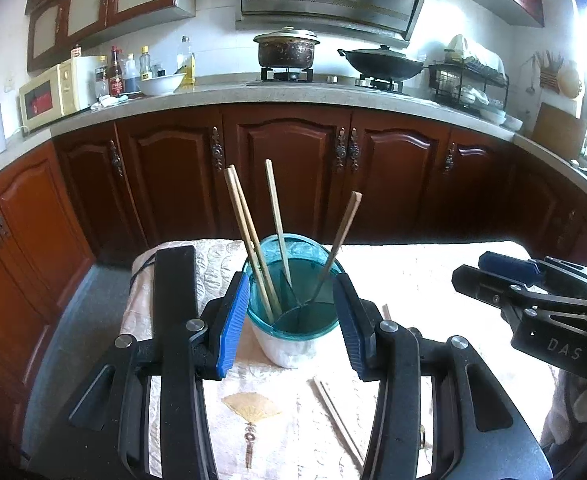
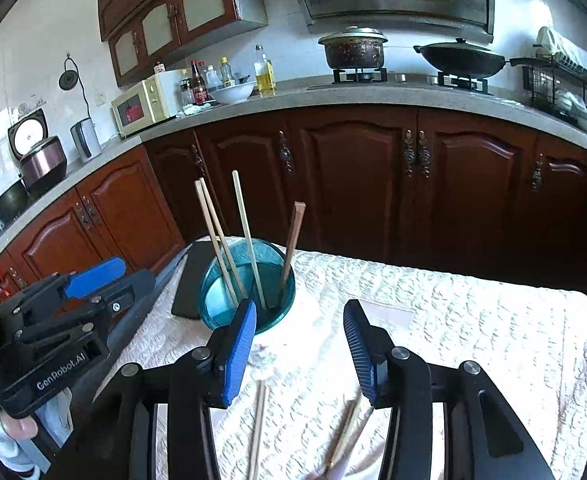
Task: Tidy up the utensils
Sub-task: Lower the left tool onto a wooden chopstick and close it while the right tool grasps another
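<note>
On the tabletop [image 2: 473,320], my teal cup [image 1: 293,320] holds four chopsticks [image 1: 249,240] upright, loose chopsticks [image 2: 259,432] left lying near it, my left hand-held gripper [image 1: 291,320] open around the cup, my right hand-held gripper [image 2: 299,346] open, empty.

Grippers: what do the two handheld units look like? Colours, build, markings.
Both match: black linkage frames with silver pivot pins and two fingers faced with ribbed blue pads. The left gripper carries "GenRobot.AI" in white on its body, readable in the right wrist view. The right gripper shows white "DAS" lettering in the left wrist view. No cables visible.
</note>
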Demonstrator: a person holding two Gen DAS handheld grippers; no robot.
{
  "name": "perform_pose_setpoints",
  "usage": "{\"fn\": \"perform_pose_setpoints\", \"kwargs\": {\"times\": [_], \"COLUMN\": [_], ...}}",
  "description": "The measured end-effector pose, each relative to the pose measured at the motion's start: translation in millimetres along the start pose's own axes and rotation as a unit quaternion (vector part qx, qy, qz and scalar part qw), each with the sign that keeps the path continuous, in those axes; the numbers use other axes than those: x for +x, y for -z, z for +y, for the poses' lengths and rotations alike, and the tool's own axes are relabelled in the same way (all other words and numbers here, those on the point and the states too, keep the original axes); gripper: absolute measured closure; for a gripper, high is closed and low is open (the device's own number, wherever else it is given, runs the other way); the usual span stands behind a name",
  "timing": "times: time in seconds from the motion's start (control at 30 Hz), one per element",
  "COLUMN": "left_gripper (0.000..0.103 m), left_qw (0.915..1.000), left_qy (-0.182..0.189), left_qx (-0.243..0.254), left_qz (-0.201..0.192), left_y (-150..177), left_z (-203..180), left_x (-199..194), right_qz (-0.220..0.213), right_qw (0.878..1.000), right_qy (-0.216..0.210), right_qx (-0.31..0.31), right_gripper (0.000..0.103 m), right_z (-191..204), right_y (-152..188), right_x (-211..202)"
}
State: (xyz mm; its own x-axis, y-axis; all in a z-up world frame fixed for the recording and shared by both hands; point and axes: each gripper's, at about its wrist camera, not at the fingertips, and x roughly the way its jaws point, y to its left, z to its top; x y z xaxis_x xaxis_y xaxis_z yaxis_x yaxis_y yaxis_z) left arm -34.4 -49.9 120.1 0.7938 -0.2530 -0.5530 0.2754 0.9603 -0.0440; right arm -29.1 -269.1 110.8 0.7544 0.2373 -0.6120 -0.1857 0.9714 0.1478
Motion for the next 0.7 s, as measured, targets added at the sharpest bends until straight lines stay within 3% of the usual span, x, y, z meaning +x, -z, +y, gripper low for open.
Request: {"fn": "perform_pose_setpoints", "kwargs": {"times": [0.7], "left_gripper": [0.06], "left_qw": [0.9989], "left_qy": [0.021], "left_qx": [0.003], "left_qz": [0.041], "left_y": [24], "left_z": [-14], "left_x": [17], "right_qz": [0.033], "right_qw": [0.999], "right_qy": [0.029], "right_qx": [0.012], "right_gripper": [0.059], "right_z": [-30], "right_y": [31], "right_x": [-1]}}
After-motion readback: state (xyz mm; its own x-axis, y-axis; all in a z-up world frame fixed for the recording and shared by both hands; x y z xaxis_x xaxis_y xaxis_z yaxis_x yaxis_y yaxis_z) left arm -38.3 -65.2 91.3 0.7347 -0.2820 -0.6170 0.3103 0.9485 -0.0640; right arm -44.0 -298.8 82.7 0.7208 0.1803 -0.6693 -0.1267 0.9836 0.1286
